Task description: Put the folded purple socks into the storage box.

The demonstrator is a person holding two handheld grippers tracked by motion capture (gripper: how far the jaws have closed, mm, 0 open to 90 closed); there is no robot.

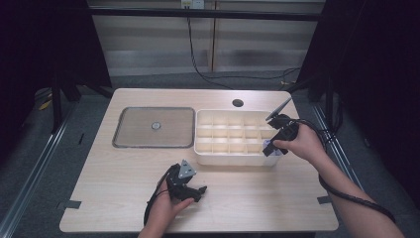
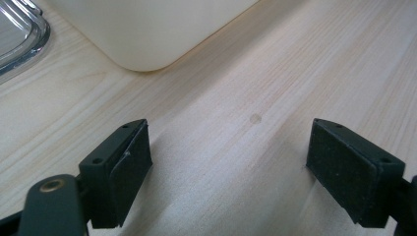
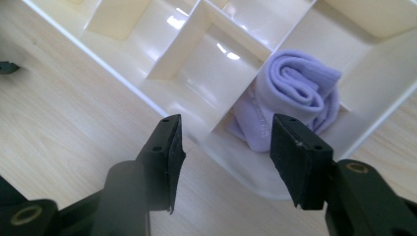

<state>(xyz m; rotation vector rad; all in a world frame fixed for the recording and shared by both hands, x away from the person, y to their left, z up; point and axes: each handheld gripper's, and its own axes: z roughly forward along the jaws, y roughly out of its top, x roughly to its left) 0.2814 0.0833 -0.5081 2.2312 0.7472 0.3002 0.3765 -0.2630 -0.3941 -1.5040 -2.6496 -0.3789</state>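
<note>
Nearest the high cam we see the left gripper (image 1: pixel 195 190), low over the wooden table (image 1: pixel 257 198) w/ the person's left hand (image 1: pixel 166 208) under it. Its jaws stand wide apart in the left gripper view, bare tabletop btwn them, nothing gripped; the rounded corner of the cream organizer box (image 2: pixel 147 34) sits ahead of them, and the edge of a clear lid (image 2: pixel 19 39) shows at top left.

Farther back, on the right, the right gripper (image 1: pixel 271 148) hangs over the near right corner of the organizer box (image 1: pixel 233 158), held by the right hand (image 1: pixel 302 144), cable trailing along the forearm. In the right gripper view we see its jaws parted, pads clear of everything. No grip on anything.

Just beyond them lies the rolled lilac sock (image 3: pixel 295 96), sitting inside the corner compartment of the box, up against the divider and the outer wall. It rests free; the pads don't touch it. Neighbouring compartments we can see hold nothing.

Left of the box, the lid (image 1: pixel 153 127) lies flat on the table, a small round knob at its middle.
</note>
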